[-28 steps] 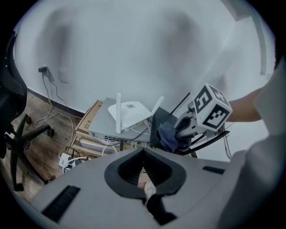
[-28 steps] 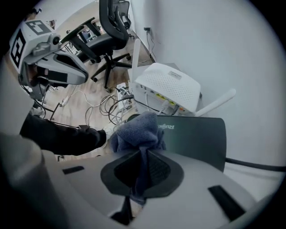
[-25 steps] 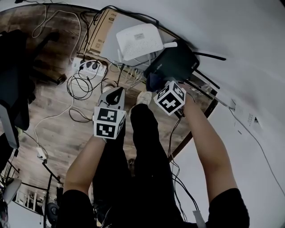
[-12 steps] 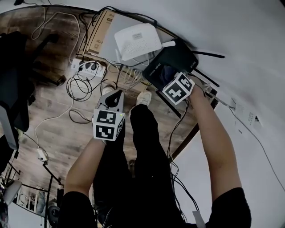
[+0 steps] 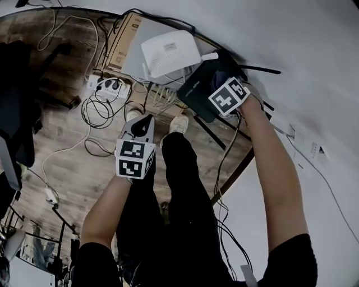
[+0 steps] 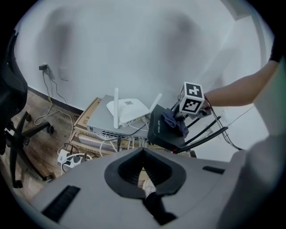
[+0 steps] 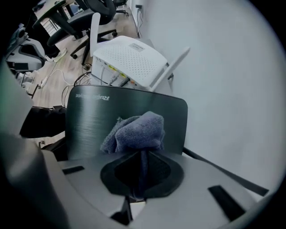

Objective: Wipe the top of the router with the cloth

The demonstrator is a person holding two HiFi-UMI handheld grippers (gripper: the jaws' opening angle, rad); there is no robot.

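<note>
On top of the black router (image 7: 89,127), by the edge opposite its logo, your right gripper (image 7: 142,154) (left gripper (image 6: 143,154) idle, jaws together, empty) is clamped on the bunched cloth (image 7: 136,129). Flatten it and sweep full overlapping strokes toward the logo edge.

Office corner, by the look of it: swivel chair (image 6: 18,134) on a castor base, wood-pattern floor (image 5: 67,146) strewn with cables (image 5: 98,109) and a power strip (image 5: 109,85). Network gear stacked against a plain white wall (image 5: 291,39): white router (image 5: 171,53) atop a grey switch (image 6: 100,124), cardboard boxes (image 5: 120,47) beneath, black router (image 5: 202,89) just beside. More black chairs (image 7: 100,6) farther off.
</note>
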